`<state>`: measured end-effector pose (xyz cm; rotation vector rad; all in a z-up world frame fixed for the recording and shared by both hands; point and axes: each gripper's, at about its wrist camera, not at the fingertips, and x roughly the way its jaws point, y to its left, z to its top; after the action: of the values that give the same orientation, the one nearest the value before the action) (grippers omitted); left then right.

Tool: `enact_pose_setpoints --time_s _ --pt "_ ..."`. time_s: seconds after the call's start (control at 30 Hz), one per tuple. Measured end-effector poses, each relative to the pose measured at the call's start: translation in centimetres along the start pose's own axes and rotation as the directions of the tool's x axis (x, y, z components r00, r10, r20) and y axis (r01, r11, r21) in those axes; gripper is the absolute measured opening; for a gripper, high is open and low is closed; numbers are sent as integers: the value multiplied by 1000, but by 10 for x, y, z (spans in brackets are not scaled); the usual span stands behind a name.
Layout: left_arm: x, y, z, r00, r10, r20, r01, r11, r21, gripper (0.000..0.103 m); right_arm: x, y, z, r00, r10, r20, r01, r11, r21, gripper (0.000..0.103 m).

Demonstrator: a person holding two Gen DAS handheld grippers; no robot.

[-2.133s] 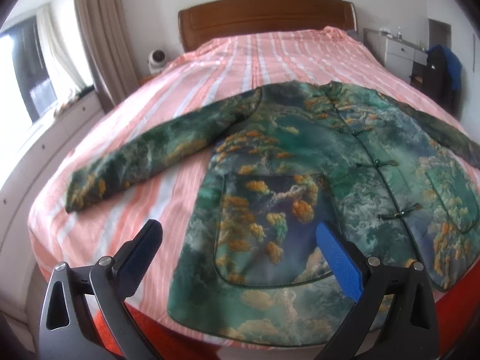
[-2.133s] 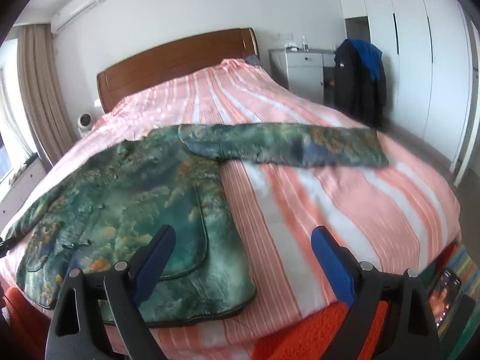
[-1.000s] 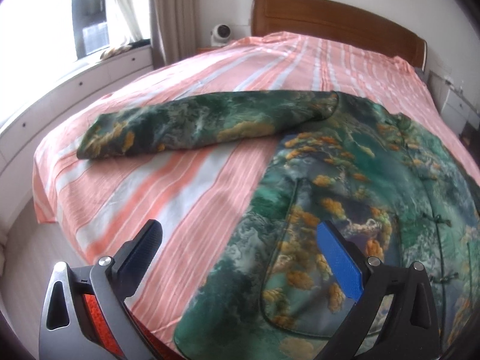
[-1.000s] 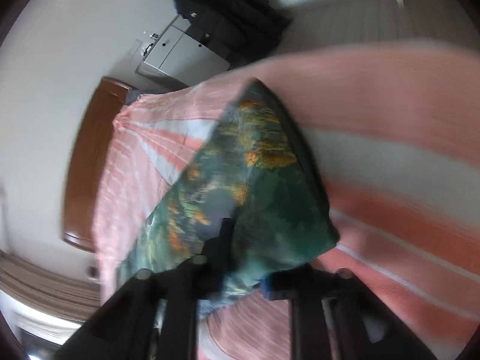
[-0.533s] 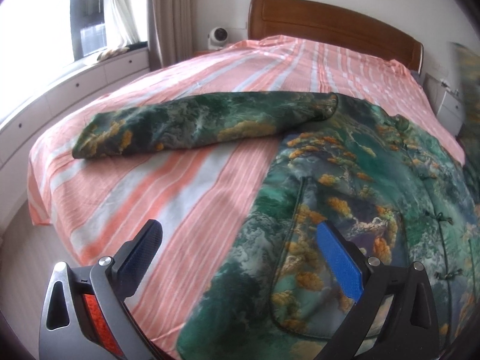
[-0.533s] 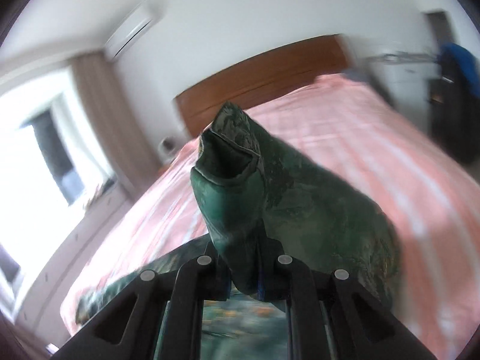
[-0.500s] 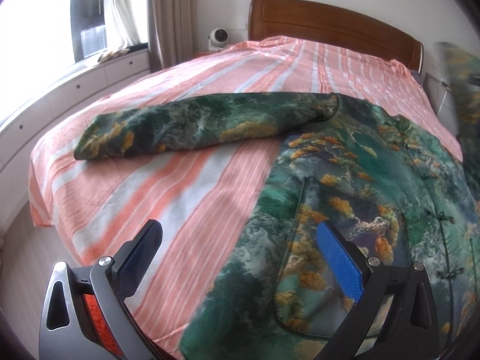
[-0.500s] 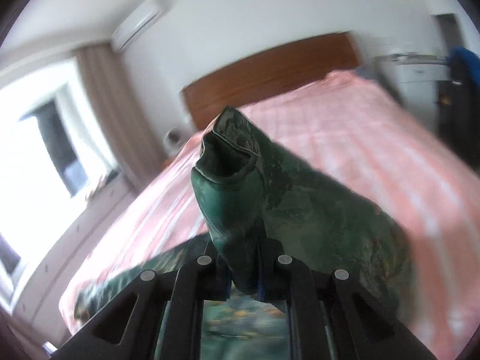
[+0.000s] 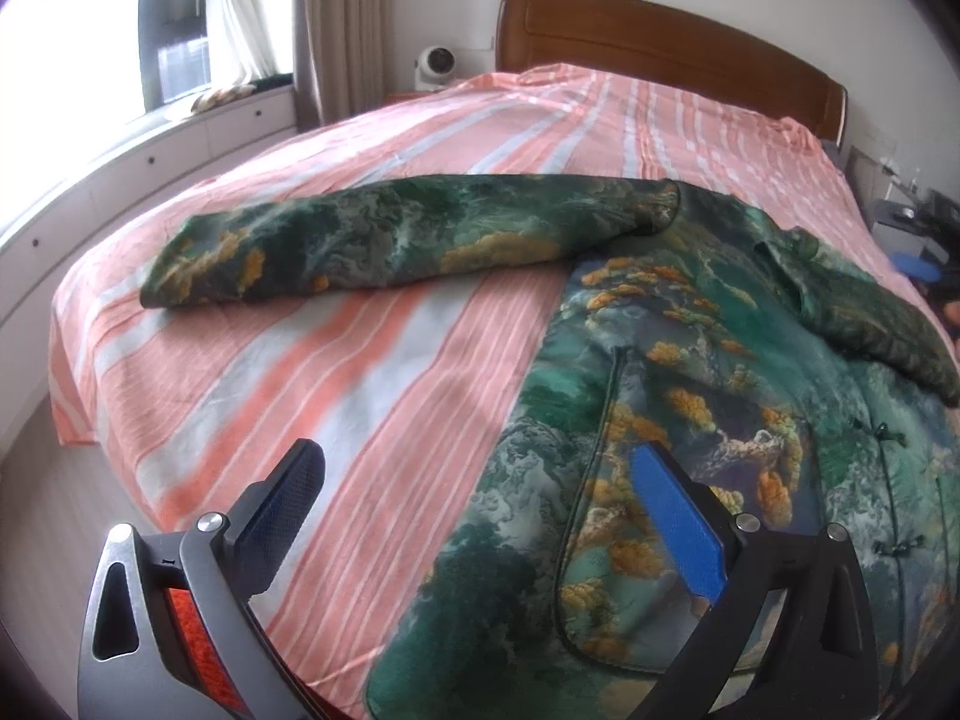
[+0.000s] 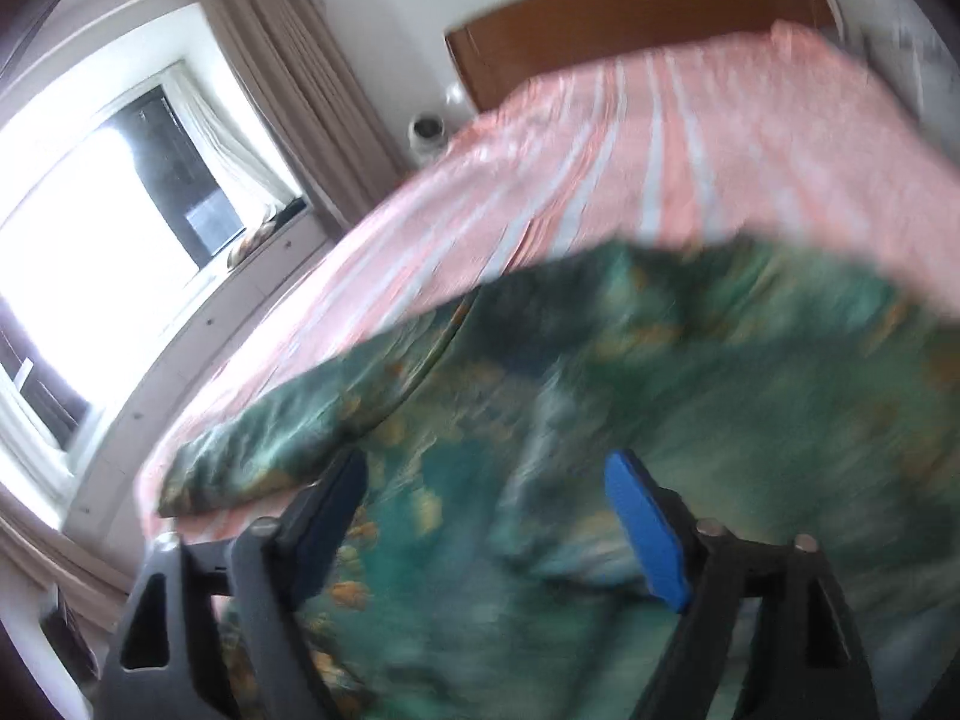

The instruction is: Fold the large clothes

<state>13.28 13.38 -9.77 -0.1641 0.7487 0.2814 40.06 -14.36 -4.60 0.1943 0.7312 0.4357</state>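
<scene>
- Left wrist view: green brocade jacket [image 9: 690, 420] lay flat on the striped bedsheet [image 9: 372, 372], one sleeve [image 9: 870, 324] folded across the chest, the other sleeve [image 9: 384, 246] outstretched.
- Right gripper [image 10: 486, 522] had just sprung open, empty above blurred fabric.
- Left gripper [image 9: 474, 516] hovered open, empty.
- Best next: pinch the outstretched cuff, carry it flat across.

Green floral jacket [image 9: 690, 372] spread flat on striped bed, one sleeve outstretched, other folded across front.
</scene>
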Motion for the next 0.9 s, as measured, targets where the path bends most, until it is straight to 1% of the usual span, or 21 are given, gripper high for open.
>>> enact_pose_setpoints --time_s 0.03,0.07,0.13,0.2,0.23,0.3,0.33,0.4,0.43,0.5,0.53,0.6,0.63,0.67,0.7,0.73,0.77,0.8,0.83,0.87,0.9 --pt "1 -1 0 1000 -5 -4 5 1000 -1 102 -9 -5 7 997 -75 11 76 996 -50 94" --pt "2 -1 0 1000 -12 -12 12 1000 -1 102 -7 -13 13 991 -132 7 132 987 -93 94" --pt "5 -3 0 1000 -15 -20 15 1000 4 102 -3 -29 16 976 -213 -47 203 967 -154 94" --pt "6 -4 0 1000 -13 -24 14 1000 11 102 9 -58 12 942 -322 -92 305 939 -161 94" --pt "6 -4 -1 1000 -12 -23 13 1000 15 102 16 -78 5 925 -358 -128 343 931 -124 94" --pt "7 -5 -2 1000 -3 -26 3 1000 21 102 39 -113 -14 897 -357 -259 361 932 -32 94" --pt "8 -5 -2 1000 3 -28 -3 1000 23 102 49 -126 -24 891 -349 -290 366 931 4 94" --pt "8 -4 -3 999 13 -30 -12 1000 21 102 46 -122 -24 901 -378 -212 385 923 -10 94" --pt "7 -4 -4 999 12 -30 -12 1000 19 102 44 -118 -21 902 -384 -195 389 921 -18 94" --pt "7 -4 -4 999 4 -31 -4 1000 14 102 31 -101 -10 925 -349 -152 349 937 -29 94" --pt "7 -5 -4 999 2 -32 -1 1000 13 102 27 -86 -3 939 -313 -145 308 950 -58 94" --pt "9 -10 -4 999 -6 -33 7 1000 25 102 28 -60 5 948 -255 -190 233 964 -132 94" --pt "9 -12 -4 999 -7 -33 8 999 31 102 33 -40 5 951 -208 -228 163 966 -200 93" --pt "8 -15 -5 1000 -6 -30 8 999 46 102 38 -26 3 950 -192 -245 125 956 -266 93" --pt "7 -17 -5 1000 -4 -25 5 998 57 102 45 -7 -3 945 -208 -250 106 924 -367 93" --pt "6 -17 -5 1000 -2 -22 4 998 62 102 49 3 -13 941 -228 -249 103 896 -433 93" --pt "4 -17 -6 1000 -2 -18 3 998 68 102 60 14 -22 933 -264 -244 106 850 -515 88" --pt "3 -16 -6 1000 -1 -14 2 998 70 102 65 20 -34 923 -299 -243 120 822 -556 82" --pt "3 -15 -6 1000 -1 -13 2 998 68 102 80 16 -38 905 -333 -265 136 816 -562 59" --pt "2 -12 -5 1000 -3 -14 4 998 60 102 84 12 -39 900 -343 -271 154 830 -536 34" --pt "2 -10 -5 1000 -5 -15 5 999 54 102 84 5 -33 913 -321 -253 167 857 -488 30"
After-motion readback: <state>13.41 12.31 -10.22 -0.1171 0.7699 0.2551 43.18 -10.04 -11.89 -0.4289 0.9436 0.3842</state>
